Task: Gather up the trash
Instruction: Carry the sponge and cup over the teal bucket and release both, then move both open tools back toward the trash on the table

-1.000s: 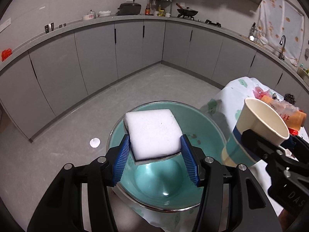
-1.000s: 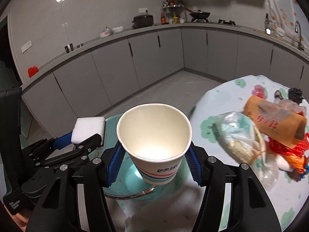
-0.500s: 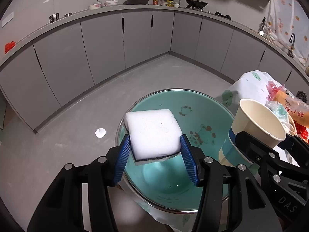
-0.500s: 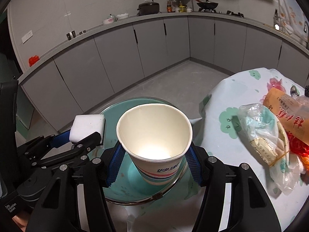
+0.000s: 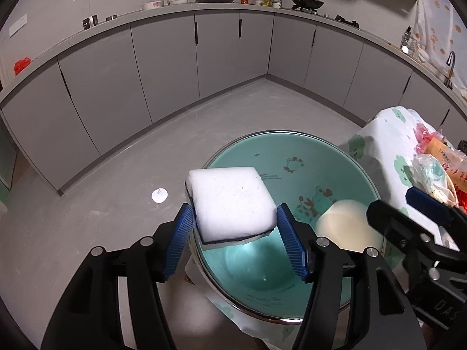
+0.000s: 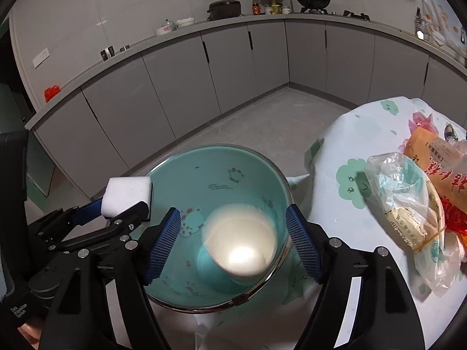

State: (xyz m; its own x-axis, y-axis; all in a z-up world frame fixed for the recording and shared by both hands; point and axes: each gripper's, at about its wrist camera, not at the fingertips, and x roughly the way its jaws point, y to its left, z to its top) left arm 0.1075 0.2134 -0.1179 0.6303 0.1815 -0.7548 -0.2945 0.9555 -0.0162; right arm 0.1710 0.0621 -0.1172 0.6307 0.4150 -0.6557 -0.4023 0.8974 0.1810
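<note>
Grey kitchen cabinets (image 5: 163, 70) curve round behind us, and close in front the table (image 6: 335, 157) wears a white cloth with green clouds. At its edge sits the teal basin (image 6: 221, 175), which we judge to be the bin for this job and take as our landmark.

Our right gripper (image 6: 233, 248) hangs over the basin with its jaws spread wide, having just been opening. The paper cup (image 6: 240, 240) is below them, blurred, clear of both blue pads, inside the basin's rim. We read it as released and dropping in or just landed, so one piece looks collected.

Our left gripper (image 5: 233, 239) is above the basin's near-left rim with the white sponge (image 5: 230, 201) between its fingers. Its jaws have also just been opening. The left pad seems to touch the sponge's edge; the right pad shows a slim gap. We cannot say for sure that the sponge is free, but the hold looks loosened, with the sponge over the basin's inside. That would make a second piece nearly in.

What is left lies on the table, to the right of the basin: a crumpled clear plastic bag (image 6: 408, 213) with a wrapper inside, an orange packet (image 6: 437, 166) just behind it, and something red (image 6: 455, 218) at the far right edge. None of these is touched by either gripper. We judge the task well under way but not half done.
</note>
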